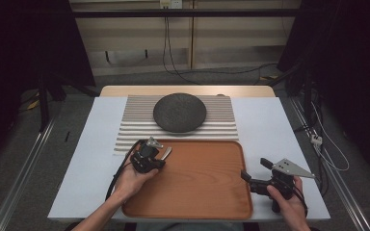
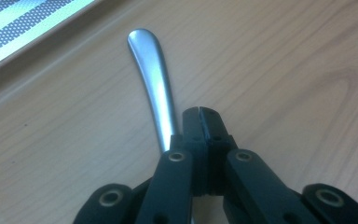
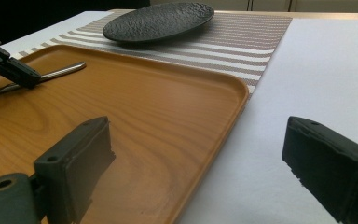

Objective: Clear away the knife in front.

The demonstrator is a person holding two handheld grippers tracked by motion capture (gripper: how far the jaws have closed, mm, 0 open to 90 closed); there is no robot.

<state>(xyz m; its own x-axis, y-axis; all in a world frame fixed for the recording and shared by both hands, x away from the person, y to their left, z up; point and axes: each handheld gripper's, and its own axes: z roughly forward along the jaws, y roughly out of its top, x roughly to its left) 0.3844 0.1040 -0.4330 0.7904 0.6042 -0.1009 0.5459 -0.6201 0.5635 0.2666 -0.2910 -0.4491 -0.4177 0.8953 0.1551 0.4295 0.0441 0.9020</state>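
A metal utensil handle (image 2: 154,79) lies on the wooden tray (image 1: 202,192) near its far left corner; its other end is hidden under the gripper. My left gripper (image 2: 199,112) rests low over the tray with its jaws shut pad to pad. The handle runs beside and under the left jaw, not between the pads. From the high view the left gripper (image 1: 160,160) sits at the tray's far left with the handle (image 1: 166,153) poking out. My right gripper (image 3: 196,140) is open over the tray's right rim (image 3: 235,93), nothing between its jaws; it shows at the table's right (image 1: 254,168).
A dark round plate (image 1: 179,112) sits on a striped placemat (image 1: 130,125) beyond the tray. The white table top (image 1: 270,125) spreads to both sides. In the right gripper view the plate (image 3: 158,21) lies far ahead, and the left gripper's jaws (image 3: 21,72) hover over the utensil (image 3: 60,71).
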